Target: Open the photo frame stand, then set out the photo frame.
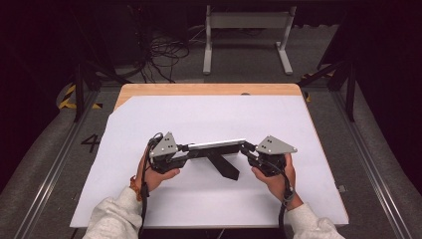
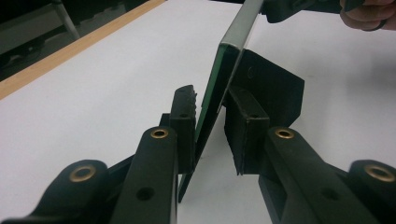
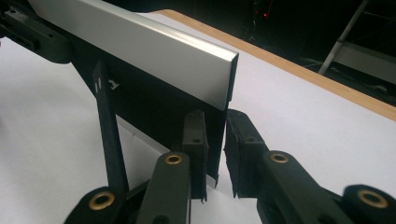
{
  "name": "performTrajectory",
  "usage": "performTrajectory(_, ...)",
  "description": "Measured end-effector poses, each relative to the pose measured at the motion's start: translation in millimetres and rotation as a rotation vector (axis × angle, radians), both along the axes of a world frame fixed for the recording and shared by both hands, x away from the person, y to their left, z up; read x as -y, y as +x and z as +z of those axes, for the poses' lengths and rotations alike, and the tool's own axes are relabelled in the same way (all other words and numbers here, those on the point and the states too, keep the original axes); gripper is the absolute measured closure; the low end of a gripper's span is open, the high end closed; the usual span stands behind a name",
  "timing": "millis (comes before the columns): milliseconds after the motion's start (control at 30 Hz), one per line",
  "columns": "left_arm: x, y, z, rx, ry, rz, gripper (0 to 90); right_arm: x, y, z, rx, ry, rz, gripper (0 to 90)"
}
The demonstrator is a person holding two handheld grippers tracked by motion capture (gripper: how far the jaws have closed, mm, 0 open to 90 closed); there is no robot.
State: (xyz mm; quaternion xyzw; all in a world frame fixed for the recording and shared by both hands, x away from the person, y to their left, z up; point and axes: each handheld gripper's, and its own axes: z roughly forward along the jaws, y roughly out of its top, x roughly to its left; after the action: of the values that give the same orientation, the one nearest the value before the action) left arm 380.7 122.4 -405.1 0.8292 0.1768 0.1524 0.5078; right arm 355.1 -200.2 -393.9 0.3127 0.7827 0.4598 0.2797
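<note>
Grippers left (image 1: 183, 148) and right (image 1: 247, 148) each clamp an end of the upright framed panel (image 1: 216, 145) (its black prop (image 1: 224, 165) touching the white sheet (image 1: 199, 114)), so next comes a level, joint set-down.

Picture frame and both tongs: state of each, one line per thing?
Picture frame: standing upright on its edge on the white sheet, back stand folded out toward the person, held at both ends.
Left tongs: shut on the frame's left end.
Right tongs: shut on the frame's right end.
White sheet: flat, covering most of the wooden table.
</note>
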Motion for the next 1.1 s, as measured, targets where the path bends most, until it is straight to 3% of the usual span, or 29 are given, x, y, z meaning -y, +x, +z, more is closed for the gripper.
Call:
performTrajectory(400,0.0,-3.1,0.1,0.002,0.005,-0.002,75.1,0.5,3.4,-1.5,-0.015,0.02,0.003,79.0)
performTrajectory(1100,-0.4,-16.5,0.7,0.016,0.031,-0.025,77.0,-9.3,13.4,-6.7,-0.023,0.005,-0.024,79.0)
